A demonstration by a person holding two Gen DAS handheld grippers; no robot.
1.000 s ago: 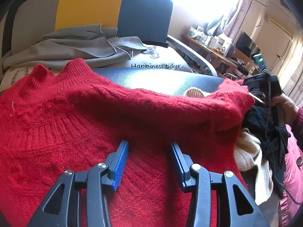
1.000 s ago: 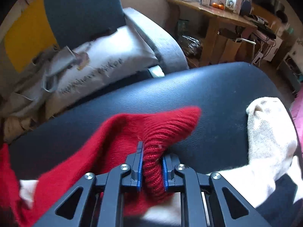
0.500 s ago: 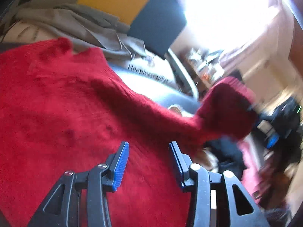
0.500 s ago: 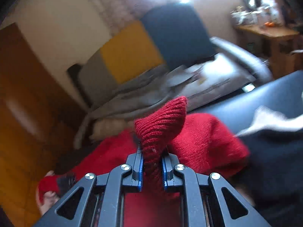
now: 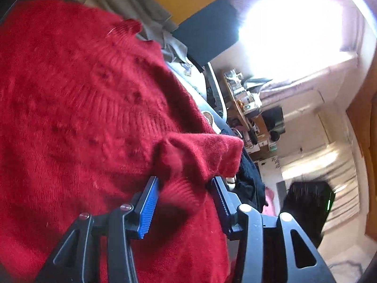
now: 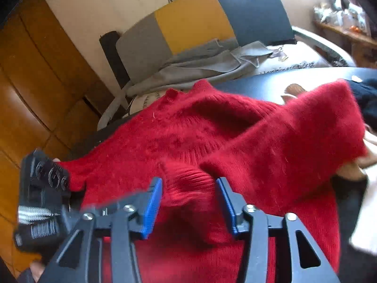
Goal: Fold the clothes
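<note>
Red sweater (image 6: 188,136) cuff between right claw (image 6: 189,202)

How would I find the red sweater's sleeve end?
Look at the dark padded seat with the fuzzy red knitted sweater spread over it. The ribbed red cuff lies on the sweater between the right tongs, whose jaws are opening. Only it has tight ridges.

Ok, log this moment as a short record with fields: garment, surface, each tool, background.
garment: red sweater, sleeve folded across its body
surface: dark padded top
right tool: jaws opening, ribbed cuff lying between them, unpressed
left tool: open, red knit between the jaws, not pinched
background: grey garment on a chair
</note>
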